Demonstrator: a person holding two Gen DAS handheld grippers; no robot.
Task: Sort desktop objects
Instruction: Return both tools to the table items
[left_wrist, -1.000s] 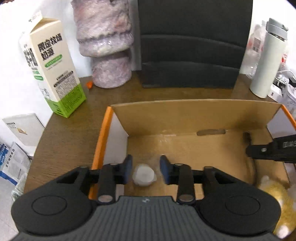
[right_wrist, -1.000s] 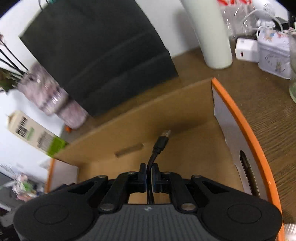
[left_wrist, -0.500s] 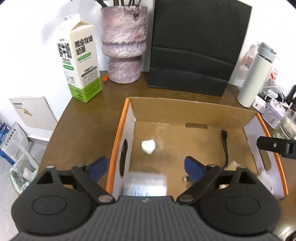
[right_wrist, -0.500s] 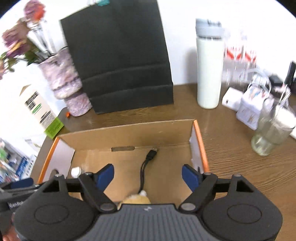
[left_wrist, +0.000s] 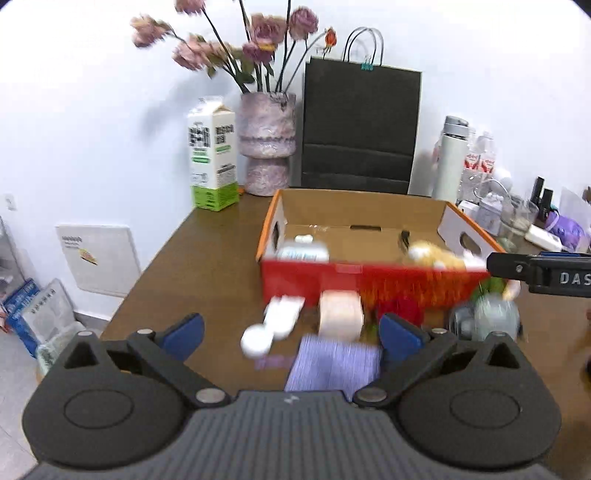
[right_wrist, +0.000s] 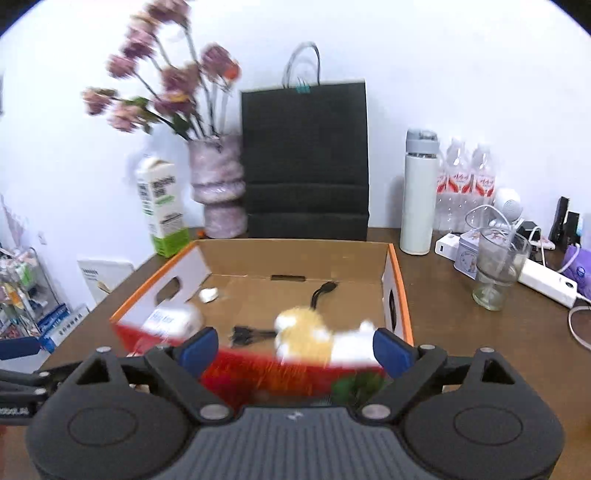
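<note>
Both tongs are wide apart now: the left gripper (left_wrist: 291, 328) has just been opening and nothing sits between its blue pads, and the right gripper (right_wrist: 293, 347) has just been opening too, its pads clear of everything.

One cardboard box (right_wrist: 295, 254) with orange rims and a red front wall stands mid-tabletop, toward the back edge. Inside, count them: one small white piece (right_wrist: 208, 294) near the left wall, one black cable (right_wrist: 320, 291) toward the back right, one white packet with blue print (right_wrist: 171, 319) in the front left corner, too blurred to read, and one yellow-and-white plush toy (right_wrist: 306, 332) at the front.

On the tabletop before the box, all blurred: one white bottle with a round cap (left_wrist: 275, 325), one pink roll (left_wrist: 340, 314), one purple pad (left_wrist: 334, 363), one red thing (left_wrist: 400, 308), one grey-green round thing (left_wrist: 491, 319).

Along the back edge: one milk carton (left_wrist: 212, 157) with Chinese print that I cannot make out, one vase (left_wrist: 266, 142) of pink flowers, one black paper bag (left_wrist: 360, 125), one white flask (right_wrist: 419, 192), two water bottles with red labels (right_wrist: 467, 181). One glass (right_wrist: 496, 269) stands at the right. The right tong's finger in the left view reads "DAS".
</note>
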